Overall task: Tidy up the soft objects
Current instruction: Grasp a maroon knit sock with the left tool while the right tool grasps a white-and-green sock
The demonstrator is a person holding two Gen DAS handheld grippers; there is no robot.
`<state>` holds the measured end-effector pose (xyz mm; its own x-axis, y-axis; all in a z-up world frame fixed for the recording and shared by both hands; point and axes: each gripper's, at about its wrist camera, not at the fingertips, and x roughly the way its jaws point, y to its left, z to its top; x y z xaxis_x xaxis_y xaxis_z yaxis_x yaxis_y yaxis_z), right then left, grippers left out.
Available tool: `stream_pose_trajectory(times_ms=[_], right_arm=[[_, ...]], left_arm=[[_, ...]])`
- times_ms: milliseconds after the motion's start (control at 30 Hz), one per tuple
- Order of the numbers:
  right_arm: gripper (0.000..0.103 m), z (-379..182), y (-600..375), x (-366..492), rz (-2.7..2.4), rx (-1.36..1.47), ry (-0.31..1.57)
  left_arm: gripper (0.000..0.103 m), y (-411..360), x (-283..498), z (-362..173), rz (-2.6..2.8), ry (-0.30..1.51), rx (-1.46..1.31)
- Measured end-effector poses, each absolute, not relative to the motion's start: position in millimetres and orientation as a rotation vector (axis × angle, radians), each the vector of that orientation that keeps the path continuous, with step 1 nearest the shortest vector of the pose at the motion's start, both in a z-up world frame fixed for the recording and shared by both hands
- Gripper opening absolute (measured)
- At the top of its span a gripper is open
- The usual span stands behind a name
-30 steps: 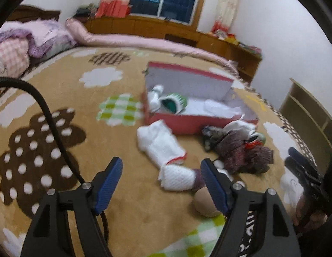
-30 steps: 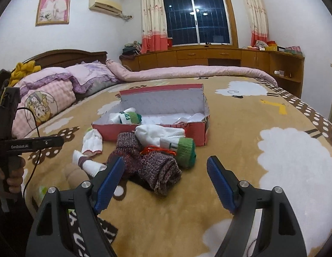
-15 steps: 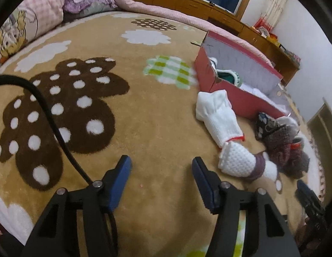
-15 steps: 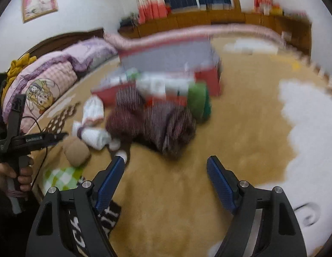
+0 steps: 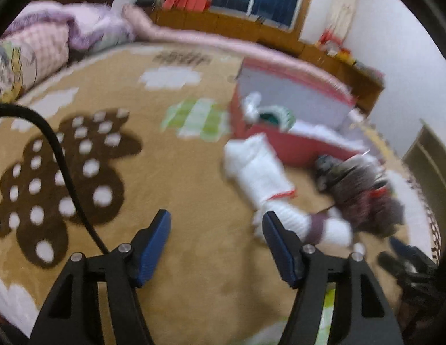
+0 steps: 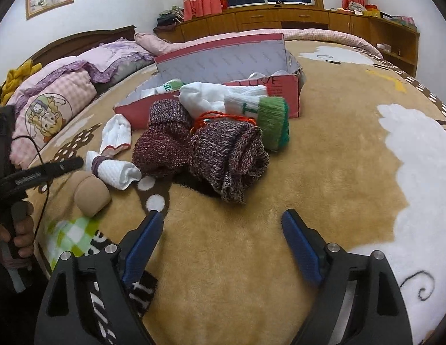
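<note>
An open red shoebox (image 6: 283, 92) with white and green socks inside stands on the tan bed blanket; it also shows in the left wrist view (image 5: 294, 146). In front of it lie maroon knit socks (image 6: 205, 146), a white sock with a green cuff (image 6: 248, 106), a white sock (image 6: 116, 135), a white rolled sock with a purple band (image 6: 113, 169) and a tan sock ball (image 6: 90, 192). My right gripper (image 6: 220, 230) is open and empty, short of the maroon socks. My left gripper (image 5: 215, 230) is open and empty; its right finger is just near of the rolled sock (image 5: 306, 224).
Pink and purple pillows (image 6: 56, 97) lie at the bed's head on the left. A wooden cabinet (image 6: 309, 20) runs under the window beyond the bed. A black cable (image 5: 59, 155) crosses the left wrist view. The left handheld gripper (image 6: 21, 178) shows at the left edge.
My left gripper has swung so the box and white socks sit more ahead, with motion blur. My right gripper's view has steadied, a little nearer the maroon socks. Both stay open.
</note>
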<state>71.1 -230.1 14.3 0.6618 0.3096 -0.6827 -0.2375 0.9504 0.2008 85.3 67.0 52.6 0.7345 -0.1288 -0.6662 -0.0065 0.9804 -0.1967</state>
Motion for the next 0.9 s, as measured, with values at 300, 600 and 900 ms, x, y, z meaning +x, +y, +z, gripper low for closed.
stream_pose_trajectory(times_ms=[300, 600, 900], right_arm=[[0.087, 16, -240, 73, 0.313, 0.198, 0.786], [0.086, 33, -267, 70, 0.286, 0.334, 0.71], [0.086, 40, -268, 73, 0.301, 0.326, 0.683]], left_arm=[[0.069, -2, 88, 77, -0.381, 0.628, -0.07], [0.061, -57, 122, 46, -0.564, 0.808, -0.123], [0.014, -46, 121, 42, -0.562, 0.783, -0.178]])
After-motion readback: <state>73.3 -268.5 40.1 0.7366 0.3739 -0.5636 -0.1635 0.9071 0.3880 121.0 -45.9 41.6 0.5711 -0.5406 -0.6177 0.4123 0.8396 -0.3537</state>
